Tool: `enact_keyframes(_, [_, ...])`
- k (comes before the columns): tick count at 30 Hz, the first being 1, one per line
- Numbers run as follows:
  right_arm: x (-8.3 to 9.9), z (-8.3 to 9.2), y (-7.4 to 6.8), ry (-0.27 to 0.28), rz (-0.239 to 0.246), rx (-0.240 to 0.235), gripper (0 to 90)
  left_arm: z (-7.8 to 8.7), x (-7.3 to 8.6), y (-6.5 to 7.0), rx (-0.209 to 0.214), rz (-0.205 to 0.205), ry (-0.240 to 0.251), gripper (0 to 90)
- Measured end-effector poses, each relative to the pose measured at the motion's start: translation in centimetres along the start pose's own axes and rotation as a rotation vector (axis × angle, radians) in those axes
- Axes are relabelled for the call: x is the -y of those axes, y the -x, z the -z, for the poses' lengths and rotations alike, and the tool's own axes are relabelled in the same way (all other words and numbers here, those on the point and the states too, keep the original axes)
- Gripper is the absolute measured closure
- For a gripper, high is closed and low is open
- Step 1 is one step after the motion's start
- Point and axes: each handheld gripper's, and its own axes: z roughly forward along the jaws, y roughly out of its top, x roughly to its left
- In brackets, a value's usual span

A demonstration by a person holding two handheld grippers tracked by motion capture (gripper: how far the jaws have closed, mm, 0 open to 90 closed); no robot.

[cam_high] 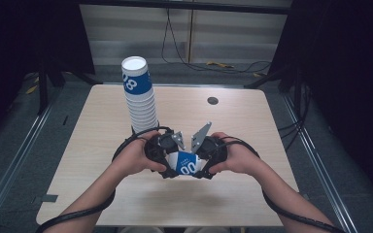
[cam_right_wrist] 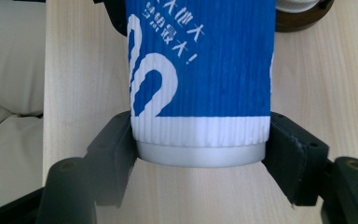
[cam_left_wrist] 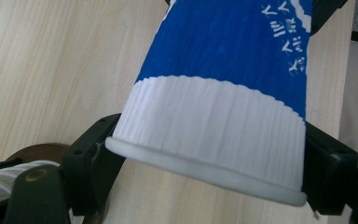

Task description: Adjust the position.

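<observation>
A blue and white ribbed paper cup (cam_high: 186, 162) lies on its side between my two grippers, a little above the table near its front. In the high view my left gripper (cam_high: 170, 165) has the cup's left end and my right gripper (cam_high: 203, 166) its right end. In the left gripper view the jaws of the left gripper (cam_left_wrist: 209, 163) press on the wide rim end of the cup (cam_left_wrist: 223, 70). In the right gripper view the right gripper (cam_right_wrist: 200, 151) is shut on the narrow base end of the cup (cam_right_wrist: 205, 60).
A tall stack of the same cups (cam_high: 138, 92) stands upright on a brown round base just behind my left hand. The wooden table (cam_high: 252, 121) has a small dark round plug (cam_high: 212, 100) near its far edge. Cables lie on the floor beyond.
</observation>
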Motion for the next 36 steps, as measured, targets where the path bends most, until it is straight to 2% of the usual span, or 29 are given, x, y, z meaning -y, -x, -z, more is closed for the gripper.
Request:
enact_keyframes(2, [0.1,0.0,0.0,0.007,-0.014,-0.005,30.4,0.1,0.1,0.1,0.006,0.016,0.014,18.4])
enact_keyframes(5, [0.3,0.1,0.1,0.015,-0.022,-0.008,30.3,0.2,0.0,0.1,0.008,0.017,0.026,18.2])
enact_keyframes(6, [0.4,0.0,0.1,0.013,-0.036,-0.01,30.1,0.3,-0.1,0.2,0.01,0.022,0.045,18.2])
enact_keyframes(12, [0.9,-0.5,0.2,0.022,-0.046,-0.007,29.8,0.5,-0.4,0.2,0.016,0.019,0.074,17.8])
enact_keyframes(13, [0.9,-0.5,0.2,0.022,-0.046,-0.007,29.8,0.6,-0.5,0.1,0.01,-0.002,0.071,17.8])
enact_keyframes(14, [1.0,-0.6,0.3,0.029,-0.039,-0.006,30.1,0.6,-0.5,0.2,0.017,0.008,0.069,17.9])
enact_keyframes(15, [1.1,-0.6,0.1,0.017,-0.06,-0.017,30.1,0.6,-0.6,0.3,0.02,0.002,0.078,17.9])
enact_keyframes(19, [1.2,-0.8,0.1,0.02,-0.058,-0.014,30.1,0.6,-0.6,0.3,0.018,-0.003,0.076,17.9])
enact_keyframes(22, [1.3,-0.9,0.2,0.047,-0.04,0.003,30.7,0.5,-0.5,0.2,0.009,0.007,0.077,17.5])
enact_keyframes(25, [1.3,-0.8,0.0,0.039,-0.044,0.007,30.9,0.4,-0.3,0.2,0.011,0.012,0.08,16.6])
enact_keyframes(26, [1.4,-0.8,0.1,0.055,-0.017,0.017,31.0,0.3,-0.1,0.1,0.024,0.019,0.099,16.1])
enact_keyframes(29, [1.5,-0.7,0.0,0.051,-0.021,0.015,31.0,0.3,0.1,0.1,0.029,0.021,0.116,16.0])
enact_keyframes(30, [1.6,-0.7,0.1,0.065,0.004,0.024,31.0,0.4,0.2,0.0,0.031,0.026,0.119,16.1])
enact_keyframes(34, [1.8,-0.6,0.1,0.079,-0.001,0.029,31.1,0.6,0.3,0.0,0.022,0.034,0.138,16.2])
enact_keyframes(36, [2.0,-0.5,0.1,0.073,-0.001,0.034,31.1,0.9,0.5,-0.1,0.027,0.042,0.122,16.8])
